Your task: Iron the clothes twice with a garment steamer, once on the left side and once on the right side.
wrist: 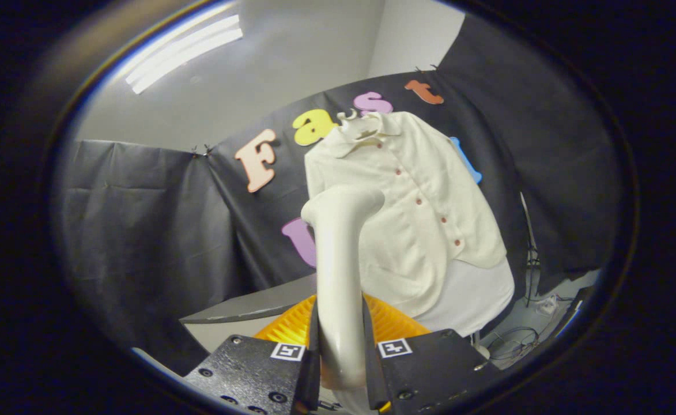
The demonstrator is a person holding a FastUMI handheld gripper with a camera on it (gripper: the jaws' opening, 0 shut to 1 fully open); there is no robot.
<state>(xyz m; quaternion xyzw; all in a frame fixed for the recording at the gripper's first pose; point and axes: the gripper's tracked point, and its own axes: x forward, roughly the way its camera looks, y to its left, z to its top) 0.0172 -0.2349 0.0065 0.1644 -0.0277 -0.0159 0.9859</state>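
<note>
At lower centre my claw [340,363] pinches the steamer [338,253]; I should sweep its head evenly down the shirt [424,213].

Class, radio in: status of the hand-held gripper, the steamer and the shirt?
Hand-held gripper shut on steamer handle. Steamer head just short of hanging cream shirt, contact unclear. Nothing between them.

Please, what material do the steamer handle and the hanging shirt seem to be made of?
The steamer handle, held between the shut gripper fingers, looks like smooth, glossy cream plastic: it carries soft highlights along its curve. The shirt beyond it looks like matte, off-white woven cloth, perhaps cotton or linen; it drapes in soft folds, with small reddish buttons.
</note>
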